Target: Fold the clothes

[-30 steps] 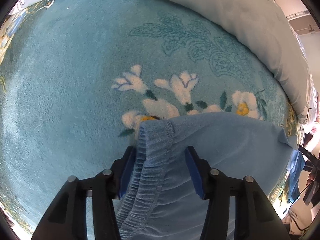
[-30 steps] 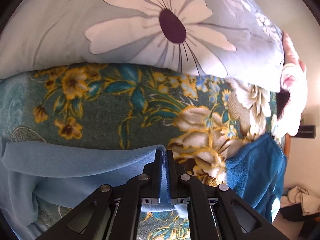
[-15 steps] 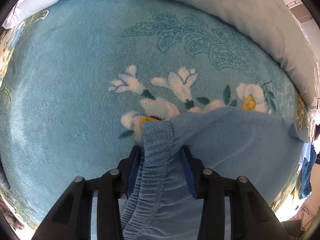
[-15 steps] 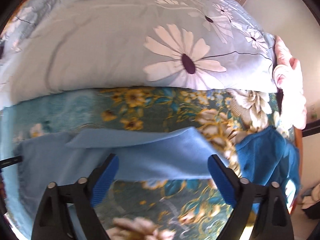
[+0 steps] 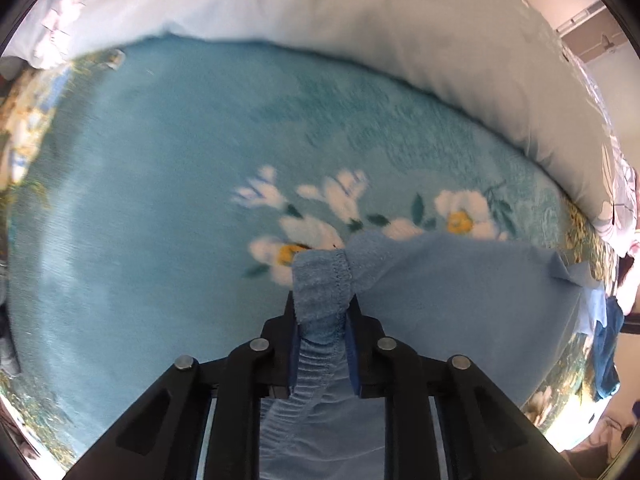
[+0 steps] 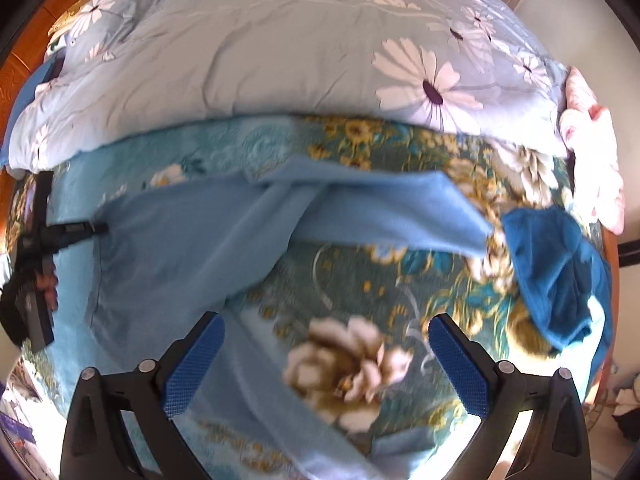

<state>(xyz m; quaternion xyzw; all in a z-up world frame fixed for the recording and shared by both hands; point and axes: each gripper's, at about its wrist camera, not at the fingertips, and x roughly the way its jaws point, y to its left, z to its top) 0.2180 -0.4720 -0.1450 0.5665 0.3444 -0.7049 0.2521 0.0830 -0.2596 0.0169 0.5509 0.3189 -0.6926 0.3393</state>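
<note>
Light blue fleece trousers (image 5: 448, 300) lie on a teal floral blanket (image 5: 168, 216). My left gripper (image 5: 322, 316) is shut on their elastic waistband (image 5: 320, 280), which bunches up between the pads. In the right wrist view the trousers (image 6: 192, 240) lie spread, one leg (image 6: 392, 216) stretched to the right, the other running down under the gripper. My right gripper (image 6: 326, 348) is open and empty above the blanket (image 6: 360, 288). The left gripper (image 6: 36, 248) shows at the far left, at the trousers' waist end.
A pale blue duvet with daisies (image 6: 280, 48) lies along the far side of the blanket, also in the left wrist view (image 5: 360, 20). A dark blue garment (image 6: 560, 272) lies at the right edge of the bed. A pink cloth (image 6: 592, 160) lies beyond it.
My left gripper has closed on the waistband and lifted it. My right gripper has let go of the trouser leg, opened wide and drawn back and up.
</note>
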